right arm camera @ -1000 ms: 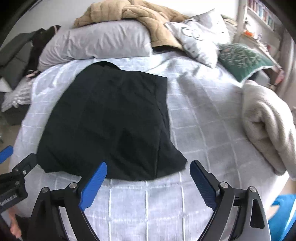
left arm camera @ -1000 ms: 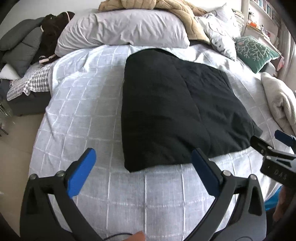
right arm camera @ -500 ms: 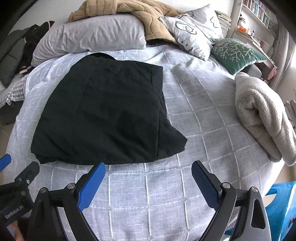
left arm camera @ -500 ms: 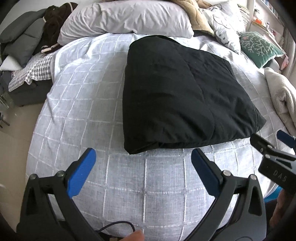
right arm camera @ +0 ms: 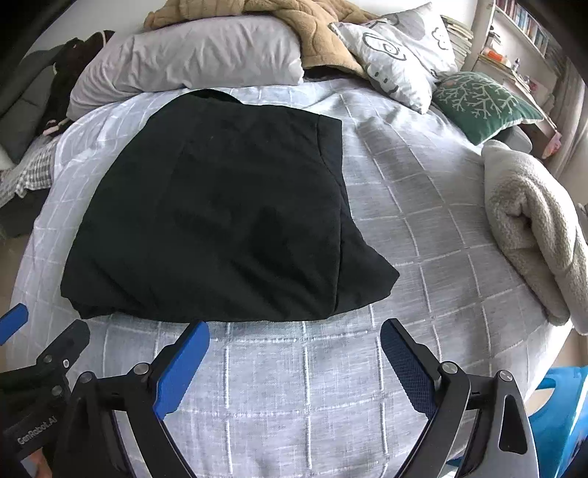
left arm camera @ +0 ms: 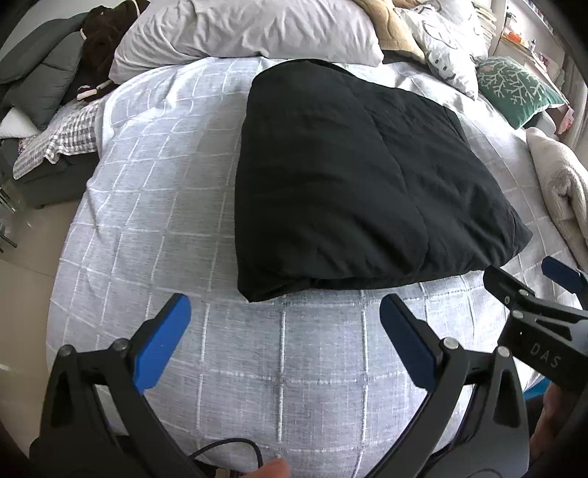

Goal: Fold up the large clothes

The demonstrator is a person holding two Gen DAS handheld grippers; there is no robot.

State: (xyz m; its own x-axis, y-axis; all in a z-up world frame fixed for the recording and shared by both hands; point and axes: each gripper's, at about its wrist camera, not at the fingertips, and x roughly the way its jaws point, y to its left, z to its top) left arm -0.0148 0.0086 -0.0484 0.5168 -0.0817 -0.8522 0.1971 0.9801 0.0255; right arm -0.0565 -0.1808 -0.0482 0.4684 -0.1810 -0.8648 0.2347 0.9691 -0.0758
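A black garment (left arm camera: 352,176) lies folded into a thick rectangle on the grey checked bedspread (left arm camera: 154,228); it also shows in the right wrist view (right arm camera: 220,217). My left gripper (left arm camera: 284,327) is open and empty, just short of the garment's near edge. My right gripper (right arm camera: 294,349) is open and empty, also just short of that edge, toward its right half. The right gripper shows at the right edge of the left wrist view (left arm camera: 540,294).
Grey pillow (right arm camera: 191,62), tan blanket (right arm camera: 305,25) and patterned cushions (right arm camera: 477,103) lie at the head of the bed. A rolled beige blanket (right arm camera: 533,220) lies at the right edge. Dark clothes (left arm camera: 44,77) are piled left of the bed. A blue stool (right arm camera: 558,415) stands low right.
Both grippers have pulled back and up from the garment's near edge; more bedspread now shows between fingers and garment. Both stay open. The garment has not moved.
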